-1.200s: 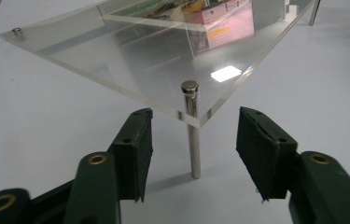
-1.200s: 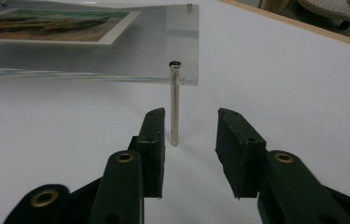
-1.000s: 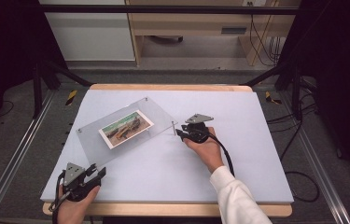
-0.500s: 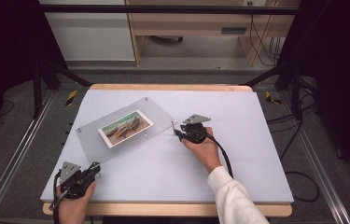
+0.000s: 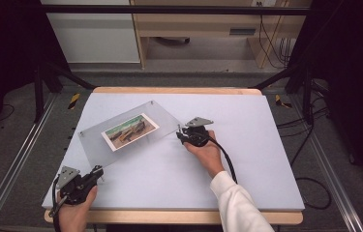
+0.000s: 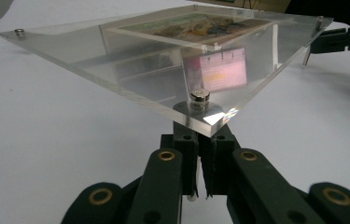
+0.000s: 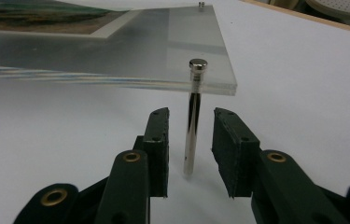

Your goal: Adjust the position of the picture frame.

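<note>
A clear frame with a picture inside sits on the left half of the bench, held up on thin metal legs. The left claw, near the front left corner of the bench, has just squeezed tight on the leg under the frame's near corner. The right claw is spread, with another shiny leg standing between its jaws, and its pads are not touching it.
</note>
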Tool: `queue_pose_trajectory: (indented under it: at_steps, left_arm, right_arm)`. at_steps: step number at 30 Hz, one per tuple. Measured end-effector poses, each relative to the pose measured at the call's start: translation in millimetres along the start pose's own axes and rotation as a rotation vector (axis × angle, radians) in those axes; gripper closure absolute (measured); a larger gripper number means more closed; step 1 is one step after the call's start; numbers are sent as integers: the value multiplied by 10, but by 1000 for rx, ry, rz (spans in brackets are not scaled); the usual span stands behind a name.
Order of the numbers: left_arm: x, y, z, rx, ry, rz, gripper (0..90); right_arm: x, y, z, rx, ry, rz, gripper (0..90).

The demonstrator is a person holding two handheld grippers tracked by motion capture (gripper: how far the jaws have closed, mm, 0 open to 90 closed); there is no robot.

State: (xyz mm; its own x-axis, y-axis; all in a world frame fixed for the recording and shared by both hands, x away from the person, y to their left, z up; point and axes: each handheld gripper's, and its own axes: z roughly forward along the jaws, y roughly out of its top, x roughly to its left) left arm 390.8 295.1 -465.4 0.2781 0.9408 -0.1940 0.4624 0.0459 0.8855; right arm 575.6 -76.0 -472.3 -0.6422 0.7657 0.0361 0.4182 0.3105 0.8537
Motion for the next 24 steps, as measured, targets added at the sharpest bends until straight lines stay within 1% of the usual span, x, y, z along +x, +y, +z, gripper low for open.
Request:
queue_pose_trajectory:
  at_steps: [1, 2, 3, 7, 9, 11, 14, 15, 18, 19, 22, 24]
  left_arm:
    - [-2, 5, -4, -1, -6, 0, 846]
    - [-5, 10, -7, -5, -7, -1, 846]
    - [-6, 12, -7, -6, -7, -1, 845]
    - [-6, 15, -10, -10, -12, -4, 846]
    - [-10, 18, -13, -11, -16, -5, 846]
    - [-14, 20, -14, -13, -16, -5, 846]
    - [-9, 21, -17, -12, -18, -10, 846]
    - [-9, 21, -17, -12, -18, -10, 846]
    - [10, 13, -13, -8, -15, -25, 845]
    - [11, 13, -13, -10, -17, -26, 845]
    - [3, 12, -13, -5, -11, -19, 845]
    - [1, 12, -11, -5, -9, -16, 845]
  right_arm:
    - [-2, 8, 22, -9, -1, 3, 675]
    - [-15, 27, 57, -25, 0, 17, 686]
    - [-17, 35, 69, -26, 1, 29, 695]
    - [-38, 66, 105, -44, 11, 24, 719]
    - [-40, 82, 122, -56, 25, 31, 733]
    - [-39, 90, 129, -70, 27, 34, 747]
    - [-42, 106, 124, -98, 28, 51, 768]
    - [-43, 114, 122, -103, 28, 50, 786]
    - [-56, 130, 116, -112, 31, 44, 833]
    - [-63, 135, 109, -112, 36, 48, 836]
    - [-68, 136, 108, -110, 37, 39, 839]
    - [-67, 134, 108, -106, 39, 45, 839]
